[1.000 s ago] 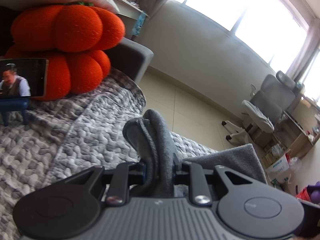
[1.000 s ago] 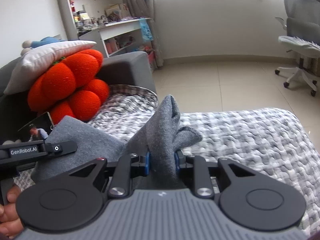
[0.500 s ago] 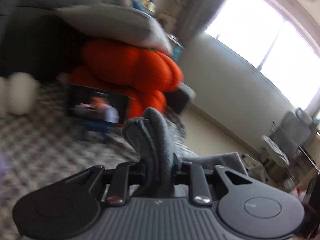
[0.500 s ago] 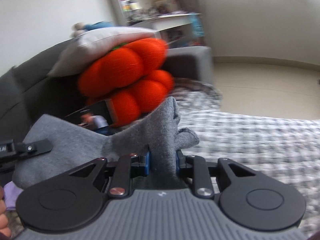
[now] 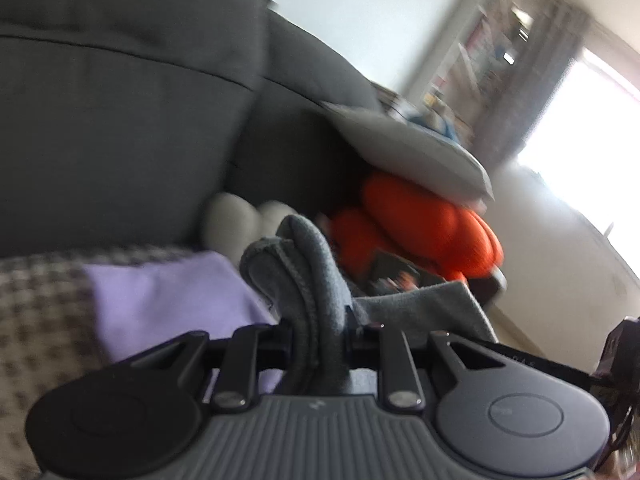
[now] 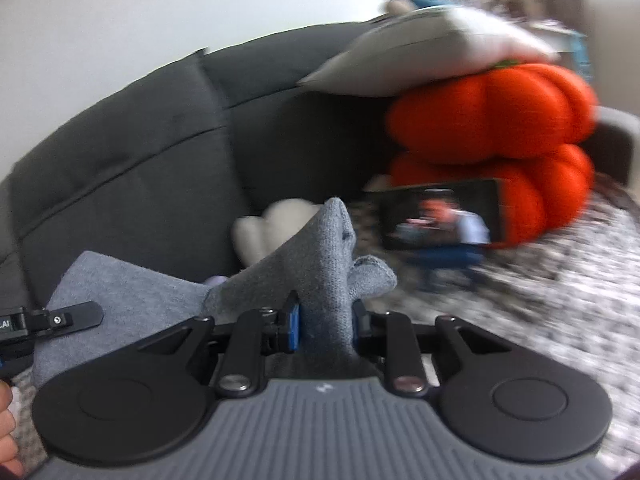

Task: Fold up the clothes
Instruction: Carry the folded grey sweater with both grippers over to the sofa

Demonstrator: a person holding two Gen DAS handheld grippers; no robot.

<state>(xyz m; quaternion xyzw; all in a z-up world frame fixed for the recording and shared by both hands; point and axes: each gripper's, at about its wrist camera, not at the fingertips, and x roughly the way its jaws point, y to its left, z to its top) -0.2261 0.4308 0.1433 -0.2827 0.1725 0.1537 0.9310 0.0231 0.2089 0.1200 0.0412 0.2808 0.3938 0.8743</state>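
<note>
- left wrist view: your left gripper (image 5: 318, 340) is clamped on a bunched edge of the grey garment (image 5: 308, 280) at frame centre, above the lilac cloth (image 5: 168, 304).
- right wrist view: your right gripper (image 6: 326, 326) pinches another corner of it at lower centre; it looks soft, limp and light, so grip hems.

You see a grey knit garment (image 6: 324, 264), a lilac cloth (image 5: 168, 300), orange pumpkin cushions (image 6: 492, 112), a charcoal sofa (image 5: 120, 120), a grey-and-white mottled blanket (image 6: 540, 288).

Dark grey sofa (image 6: 132, 152) against pale wall (image 6: 120, 12). Orange cushions (image 6: 492, 112) under grey pillow (image 6: 420, 56). Bright window (image 5: 592, 128) right; blurred shelves (image 5: 480, 48).
</note>
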